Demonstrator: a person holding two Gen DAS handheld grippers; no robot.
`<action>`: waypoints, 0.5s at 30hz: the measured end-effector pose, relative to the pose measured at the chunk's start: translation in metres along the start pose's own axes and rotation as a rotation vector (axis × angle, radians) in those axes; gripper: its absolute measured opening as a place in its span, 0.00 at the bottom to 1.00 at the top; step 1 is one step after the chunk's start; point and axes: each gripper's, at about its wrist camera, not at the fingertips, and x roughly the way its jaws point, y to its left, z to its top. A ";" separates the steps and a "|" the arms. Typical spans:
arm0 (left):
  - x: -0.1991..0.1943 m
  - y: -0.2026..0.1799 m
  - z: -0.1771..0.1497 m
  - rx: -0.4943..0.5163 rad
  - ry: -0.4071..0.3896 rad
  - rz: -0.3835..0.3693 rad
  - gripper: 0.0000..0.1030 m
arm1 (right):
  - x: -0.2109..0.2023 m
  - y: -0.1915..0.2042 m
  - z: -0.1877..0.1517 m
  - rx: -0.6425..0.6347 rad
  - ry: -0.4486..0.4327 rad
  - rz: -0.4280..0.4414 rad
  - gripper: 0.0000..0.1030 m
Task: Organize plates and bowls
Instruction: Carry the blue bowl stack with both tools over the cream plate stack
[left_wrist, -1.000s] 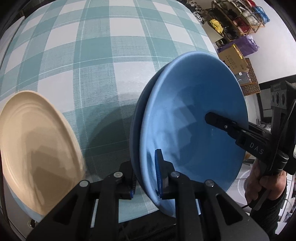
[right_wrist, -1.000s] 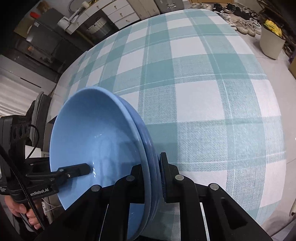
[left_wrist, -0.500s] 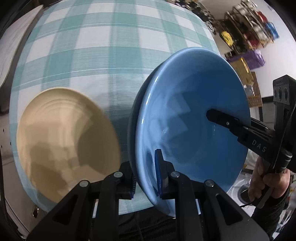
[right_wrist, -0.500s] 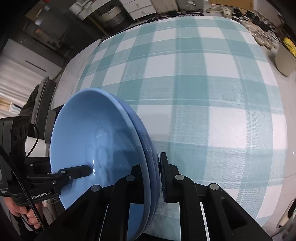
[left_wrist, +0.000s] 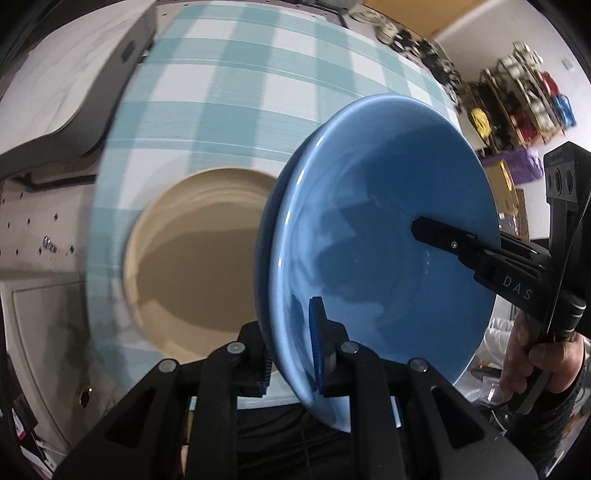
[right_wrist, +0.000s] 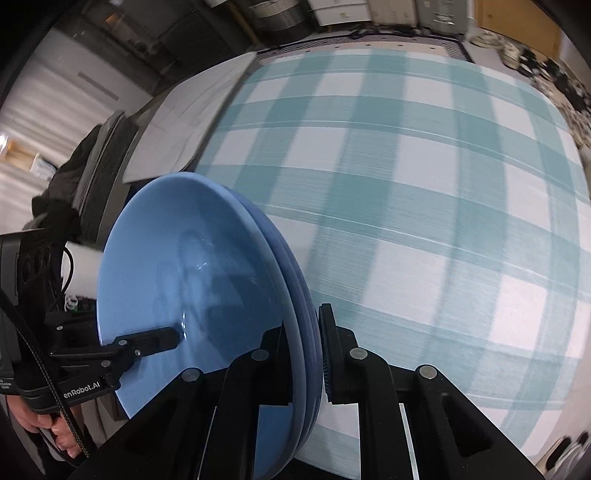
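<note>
Both tongs (left_wrist: 291, 354) (right_wrist: 303, 354) gripping blue plates (left_wrist: 380, 236)

Left gripper (left_wrist: 291, 349) clamping blue plates (left_wrist: 380, 240), beige plate (left_wrist: 195, 258) beside, checked tablecloth (left_wrist: 258, 92)

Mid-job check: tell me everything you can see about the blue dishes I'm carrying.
The blue dishes are at least two nested, glossy, ceramic-looking deep plates with smooth flared rims; the exact count is unclear. They are held off the checked tablecloth, tilted toward the camera in both wrist views. The left gripper clamps the near rim and the right gripper clamps the opposite rim, one finger inside and one outside each. A beige plate lies on the cloth beyond them, apparently not touching.
</note>
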 end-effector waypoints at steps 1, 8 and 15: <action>-0.002 0.007 0.000 -0.010 -0.003 0.005 0.14 | 0.004 0.006 0.001 -0.009 0.007 0.002 0.11; -0.003 0.047 -0.008 -0.071 -0.011 0.015 0.14 | 0.034 0.040 0.008 -0.053 0.051 0.018 0.11; 0.002 0.069 -0.012 -0.096 -0.017 0.025 0.14 | 0.053 0.058 0.007 -0.082 0.080 0.004 0.11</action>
